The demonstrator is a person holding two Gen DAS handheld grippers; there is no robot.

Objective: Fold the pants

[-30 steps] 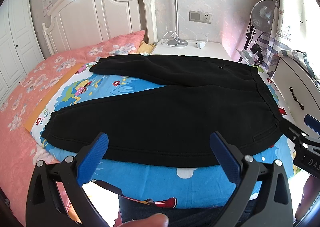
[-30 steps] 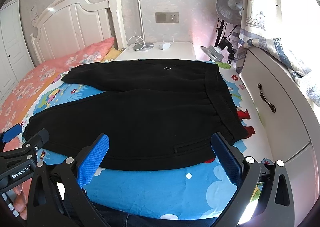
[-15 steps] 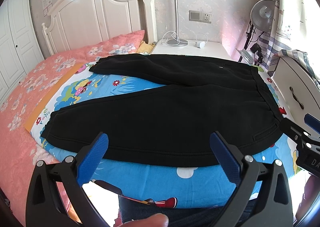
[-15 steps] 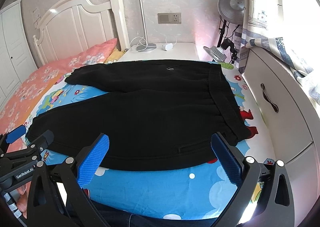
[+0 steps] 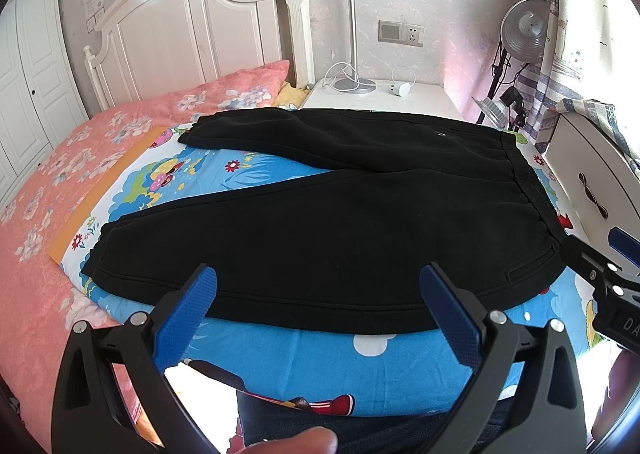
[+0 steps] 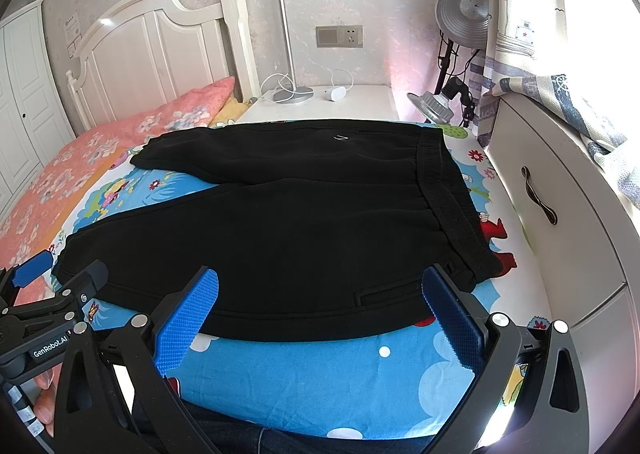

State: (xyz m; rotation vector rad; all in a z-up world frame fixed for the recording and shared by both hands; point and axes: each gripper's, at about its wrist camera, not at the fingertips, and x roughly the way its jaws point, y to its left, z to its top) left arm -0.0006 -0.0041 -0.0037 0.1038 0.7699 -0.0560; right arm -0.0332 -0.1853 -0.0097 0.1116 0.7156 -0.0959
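The bed (image 5: pixel 36 190) fills most of both views, covered by a pink floral spread with a blue cartoon sheet (image 5: pixel 328 358) laid over the near part. On that sheet, straight ahead of both tools, lie the black pants (image 5: pixel 320 222), spread flat with the 2 legs splayed apart and running off to the left of the tools, the waistband (image 6: pixel 452 190) to the right. The near leg lies just beyond the fingertips of each tool; the far leg sits well past it, toward the white nightstand (image 6: pixel 320 106)

The left tool (image 5: pixel 318 298) hovers over the near edge of the sheet with its jaws spread wide, holding nothing. The right tool (image 6: pixel 320 298) is likewise wide open and empty, its right finger close to the waistband corner

No fold seems made yet, so this looks like the opening step: lining up for the first grasp. The next move likely calls for each tool to drop to the near leg's edge, the right one by the waistband and the left one toward the cuff (image 5: pixel 100 254), pinch the fabric, and carry it across onto the far leg
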